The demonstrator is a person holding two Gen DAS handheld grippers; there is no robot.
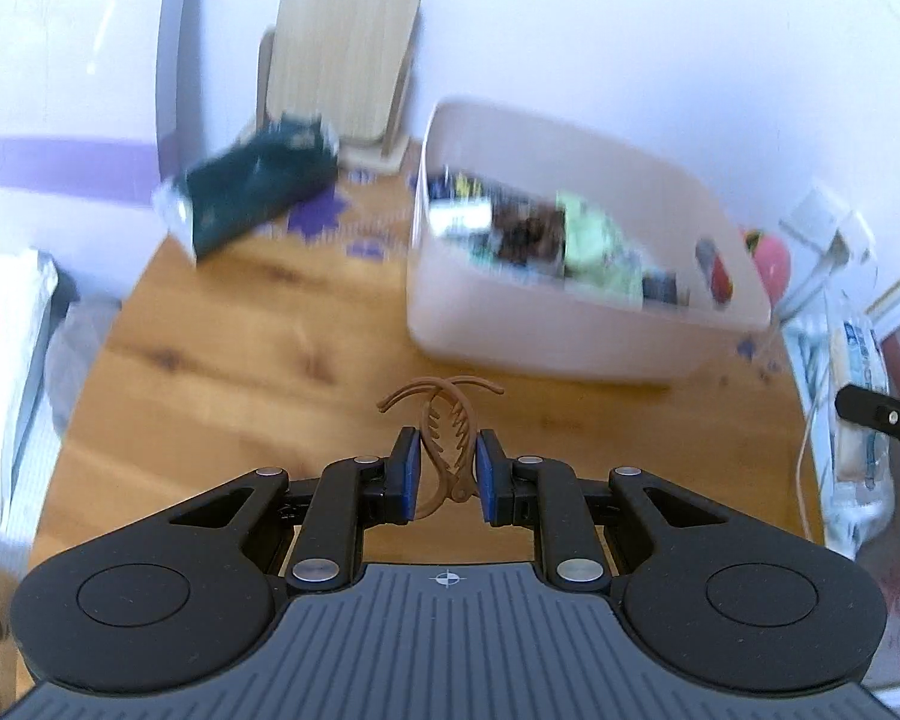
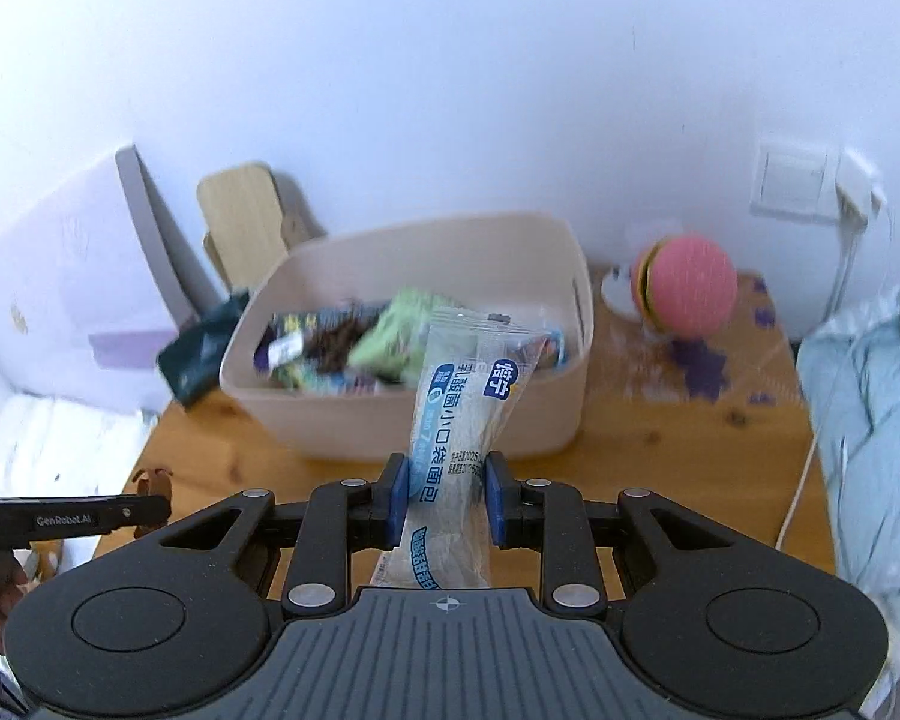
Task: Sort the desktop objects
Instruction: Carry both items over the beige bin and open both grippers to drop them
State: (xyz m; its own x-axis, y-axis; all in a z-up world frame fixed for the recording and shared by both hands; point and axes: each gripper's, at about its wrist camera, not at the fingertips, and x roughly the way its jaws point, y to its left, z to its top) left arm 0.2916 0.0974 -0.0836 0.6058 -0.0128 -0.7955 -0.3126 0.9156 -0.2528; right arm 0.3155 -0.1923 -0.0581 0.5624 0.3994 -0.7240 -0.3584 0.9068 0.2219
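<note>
Motion blur smears the bin's contents and the dark pouch at upper left; the bread bag's lower end hides behind the claw body.

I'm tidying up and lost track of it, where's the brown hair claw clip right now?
The brown hair claw clip is between the left gripper's blue pads in the left wrist view, above the wooden table, just short of the beige bin.
</note>
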